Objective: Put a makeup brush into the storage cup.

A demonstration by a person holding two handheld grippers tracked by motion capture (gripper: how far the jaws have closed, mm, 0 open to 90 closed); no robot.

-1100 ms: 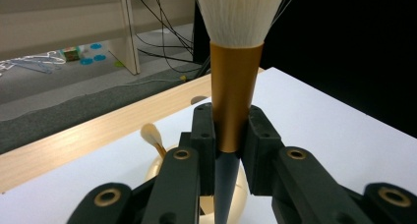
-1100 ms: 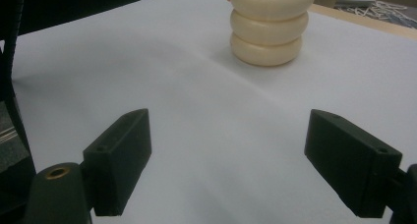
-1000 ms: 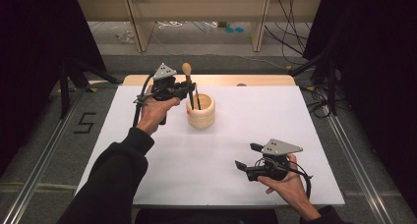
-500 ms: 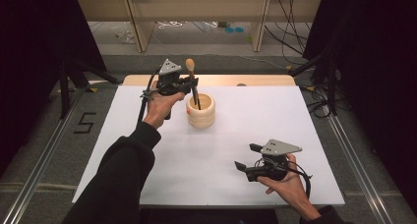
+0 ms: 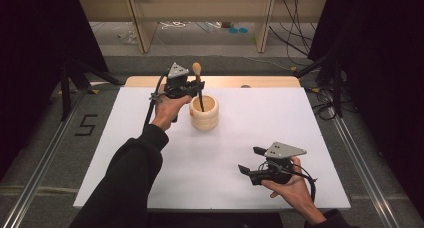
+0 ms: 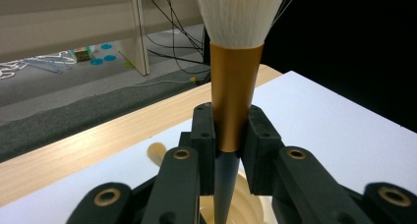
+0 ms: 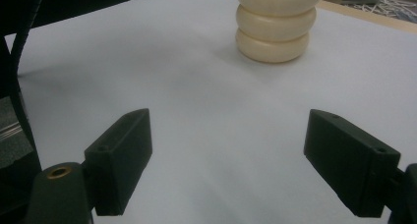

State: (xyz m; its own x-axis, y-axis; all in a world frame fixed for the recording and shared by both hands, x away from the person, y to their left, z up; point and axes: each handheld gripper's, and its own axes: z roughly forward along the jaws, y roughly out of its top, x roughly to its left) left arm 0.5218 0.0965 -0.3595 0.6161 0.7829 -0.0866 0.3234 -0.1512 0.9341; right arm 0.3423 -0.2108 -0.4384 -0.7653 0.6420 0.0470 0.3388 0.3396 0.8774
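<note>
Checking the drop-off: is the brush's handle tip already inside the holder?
Inside. The brush, bristles up, is clamped by the left hand-held gripper; its dark handle tip dips below the cream holder's rim.

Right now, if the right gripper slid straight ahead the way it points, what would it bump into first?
Probably the cream ribbed wooden cup. The right gripper, jaws wide open, faces it across bare white tabletop, with nothing between. The cup sits slightly to one side, so it might only be grazed.
</note>
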